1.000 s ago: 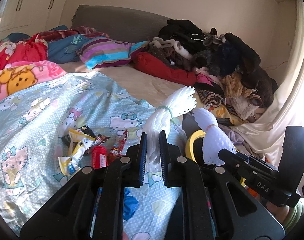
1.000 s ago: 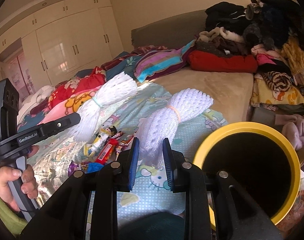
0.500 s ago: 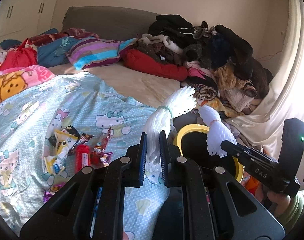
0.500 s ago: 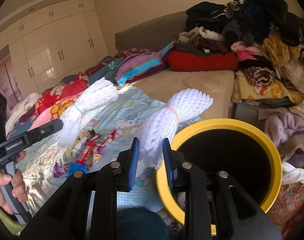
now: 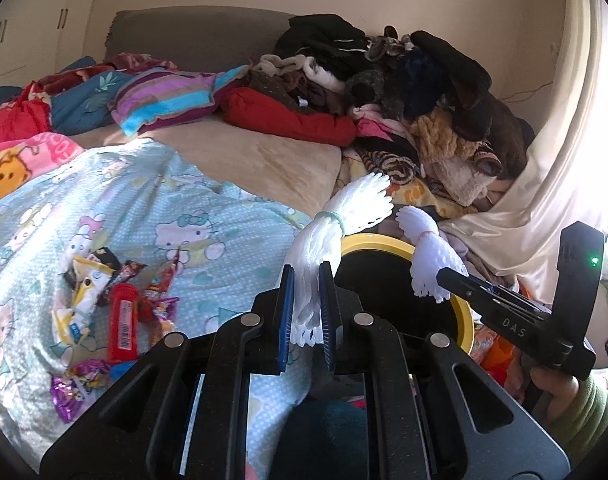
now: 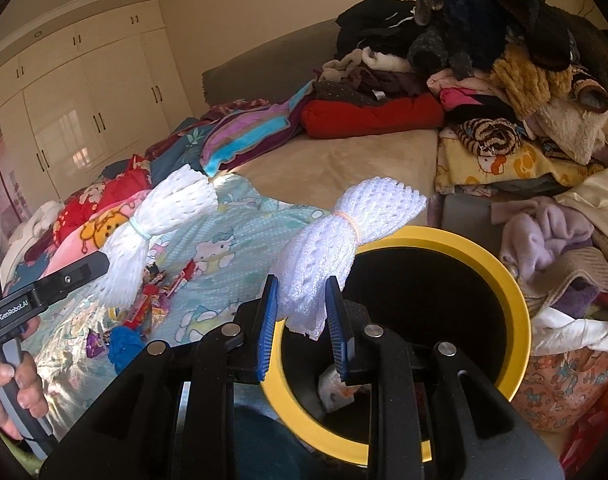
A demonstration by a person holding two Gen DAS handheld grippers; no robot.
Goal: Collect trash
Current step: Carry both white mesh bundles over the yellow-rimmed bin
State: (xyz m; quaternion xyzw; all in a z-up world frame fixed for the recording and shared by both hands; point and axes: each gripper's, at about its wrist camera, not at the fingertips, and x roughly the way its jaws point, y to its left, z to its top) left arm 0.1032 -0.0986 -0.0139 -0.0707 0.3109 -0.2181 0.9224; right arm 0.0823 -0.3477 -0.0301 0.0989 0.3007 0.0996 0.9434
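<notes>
My left gripper [image 5: 306, 300] is shut on a white foam net bundle [image 5: 336, 220] tied with a green band, held beside the rim of the yellow bin [image 5: 466, 320]. My right gripper [image 6: 301, 312] is shut on a second white foam net bundle [image 6: 344, 236] tied with an orange band, held over the yellow bin [image 6: 516, 300]. A crumpled white scrap [image 6: 336, 388] lies inside the bin. Snack wrappers [image 5: 115, 304] lie on the Hello Kitty blanket. Each gripper with its bundle shows in the other's view, the left one [image 6: 91, 268] and the right one [image 5: 444, 274].
A heap of clothes [image 5: 404, 92] fills the bed's far right. Pillows and blankets [image 5: 159, 96] lie along the headboard. A cream curtain [image 5: 552, 184] hangs at the right. White wardrobes [image 6: 83, 112] stand on the left. More clothes [image 6: 552, 248] lie beside the bin.
Both grippers have moved right with their foam bundles. The yellow bin now lies nearer and more under them; the right bundle has come over its opening.
</notes>
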